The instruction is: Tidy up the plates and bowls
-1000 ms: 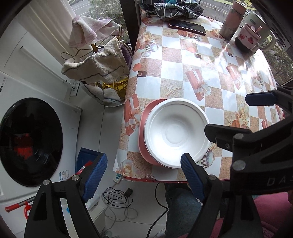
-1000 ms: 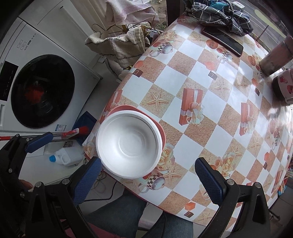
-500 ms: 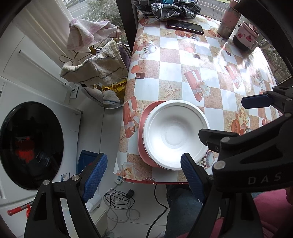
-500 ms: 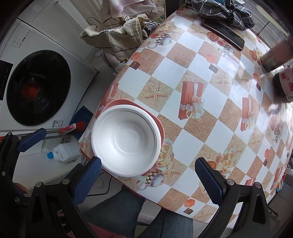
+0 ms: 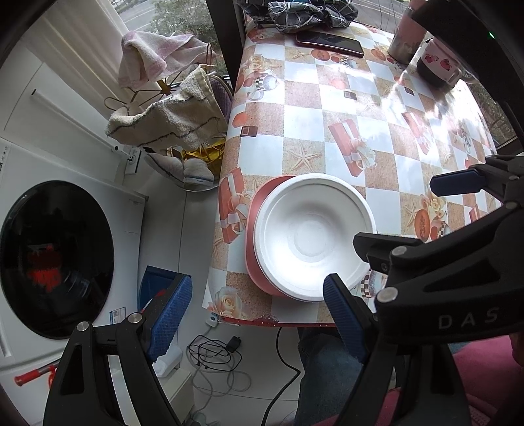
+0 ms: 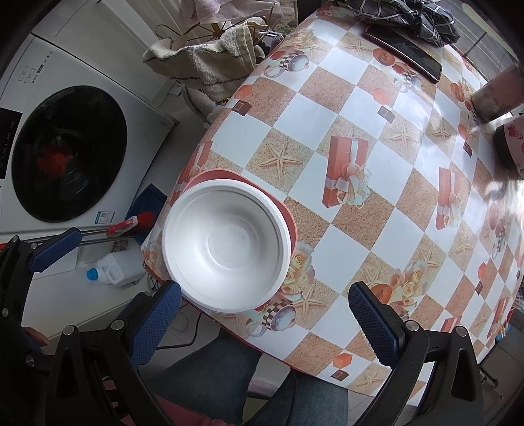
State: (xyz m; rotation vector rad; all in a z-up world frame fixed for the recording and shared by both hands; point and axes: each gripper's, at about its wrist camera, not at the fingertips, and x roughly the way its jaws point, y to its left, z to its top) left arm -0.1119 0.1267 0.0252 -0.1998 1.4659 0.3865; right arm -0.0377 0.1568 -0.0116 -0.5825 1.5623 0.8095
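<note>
A white foam bowl [image 5: 314, 237] sat upright inside a red plate [image 5: 253, 229] near the left, near corner of a table [image 5: 376, 108] covered in a checked oilcloth printed with starfish, gift boxes and roses; the plate's rim showed only as a crescent along the bowl's left and far sides. Both grippers hung above this corner, pointing down, and neither touched the stack. The left gripper [image 5: 253, 319] stood with its blue-padded fingers spread wide and nothing between them, one pad over the floor to the left of the table, the other over the table's near edge just beside the bowl. The right gripper [image 6: 265, 321] was likewise released, its pads wide apart with nothing in them, the left pad close to the bowl's near rim and the right one over the bare cloth. On the far side of the table lay a dark phone [image 5: 329, 42], a crumpled plaid cloth [image 5: 301, 14], a pink tumbler [image 5: 404, 42] and a mug [image 5: 440, 64]. A washing machine [image 5: 59, 252] stood to the left of the table, with towels [image 5: 163, 121] draped on a rack beyond it
</note>
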